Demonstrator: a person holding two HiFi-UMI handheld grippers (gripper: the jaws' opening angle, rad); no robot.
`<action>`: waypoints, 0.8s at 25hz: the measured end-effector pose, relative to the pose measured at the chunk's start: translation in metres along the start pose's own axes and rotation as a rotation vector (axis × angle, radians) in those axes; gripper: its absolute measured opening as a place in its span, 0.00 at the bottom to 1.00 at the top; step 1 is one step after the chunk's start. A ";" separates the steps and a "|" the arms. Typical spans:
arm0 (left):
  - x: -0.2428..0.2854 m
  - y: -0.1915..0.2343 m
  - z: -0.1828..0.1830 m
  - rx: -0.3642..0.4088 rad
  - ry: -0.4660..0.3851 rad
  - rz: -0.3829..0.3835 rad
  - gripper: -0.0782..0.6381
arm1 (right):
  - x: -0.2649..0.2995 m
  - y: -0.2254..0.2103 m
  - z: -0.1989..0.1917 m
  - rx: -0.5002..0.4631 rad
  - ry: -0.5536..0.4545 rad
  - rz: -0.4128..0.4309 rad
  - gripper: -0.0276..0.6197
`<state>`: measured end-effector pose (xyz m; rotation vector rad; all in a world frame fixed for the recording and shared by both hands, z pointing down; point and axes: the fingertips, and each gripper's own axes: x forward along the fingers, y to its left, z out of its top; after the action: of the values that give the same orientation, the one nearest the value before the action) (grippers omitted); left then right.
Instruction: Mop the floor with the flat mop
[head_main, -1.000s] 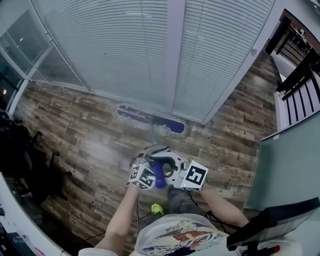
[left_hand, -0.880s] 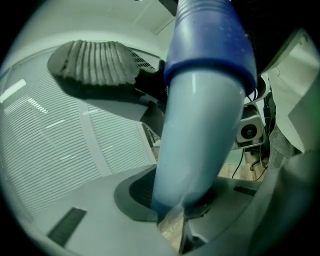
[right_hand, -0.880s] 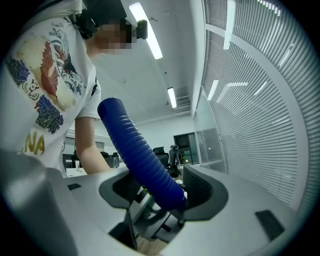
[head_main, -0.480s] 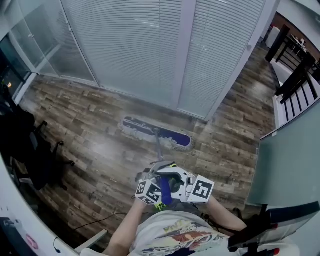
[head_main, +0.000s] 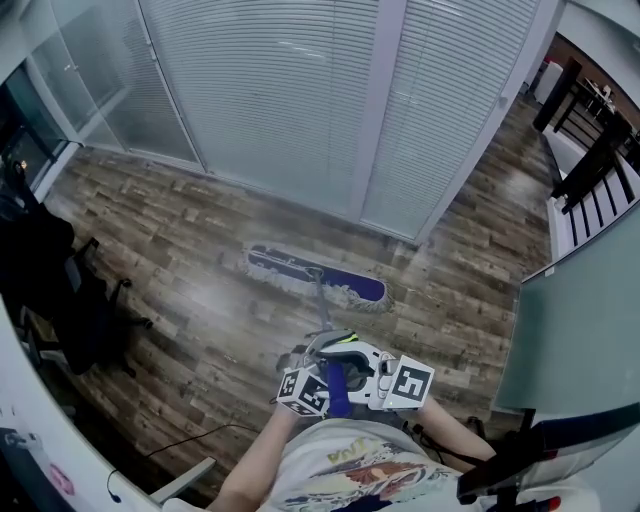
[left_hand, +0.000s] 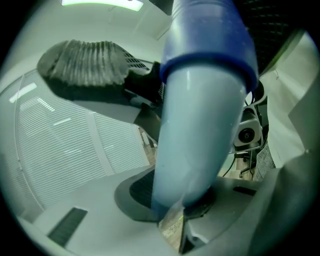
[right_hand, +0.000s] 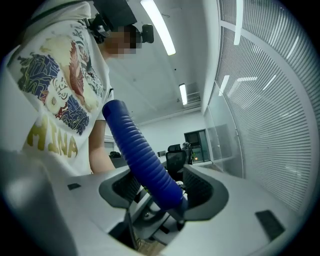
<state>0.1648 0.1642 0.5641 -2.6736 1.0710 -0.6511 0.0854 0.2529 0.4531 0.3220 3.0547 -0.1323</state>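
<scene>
In the head view the flat mop head (head_main: 315, 277), blue with a grey fringe, lies flat on the wood floor (head_main: 180, 250), a short way out from the blinds. Its thin pole (head_main: 322, 312) runs back to both grippers, close in front of the person's body. My left gripper (head_main: 312, 366) is shut on the pole, which fills the left gripper view as a pale blue tube (left_hand: 200, 130) between the jaws of the left gripper (left_hand: 181, 196). My right gripper (head_main: 372, 366) is shut on the ribbed dark-blue grip (right_hand: 145, 160), seen between the pads of the right gripper (right_hand: 165, 192).
A wall of white blinds (head_main: 290, 100) closes the far side. A black office chair (head_main: 60, 290) stands at the left, with a cable (head_main: 200, 438) on the floor nearby. Dark railings (head_main: 590, 140) and a pale partition (head_main: 575, 320) stand at the right.
The mop head has slid away from the foot of the blinds toward the person. Both grippers have drawn back with the pole and kept their hold.
</scene>
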 end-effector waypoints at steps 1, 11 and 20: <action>0.001 0.004 0.001 -0.002 -0.007 0.004 0.16 | 0.000 -0.004 0.003 0.001 -0.010 -0.003 0.43; 0.023 0.039 0.001 0.005 -0.044 0.011 0.16 | 0.000 -0.045 0.012 -0.002 -0.038 0.005 0.43; 0.085 0.136 -0.025 0.018 -0.015 0.010 0.16 | 0.005 -0.162 0.014 0.013 -0.067 -0.001 0.43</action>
<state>0.1250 0.0072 0.5694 -2.6517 1.0684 -0.6355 0.0474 0.0945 0.4512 0.3110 2.9890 -0.1600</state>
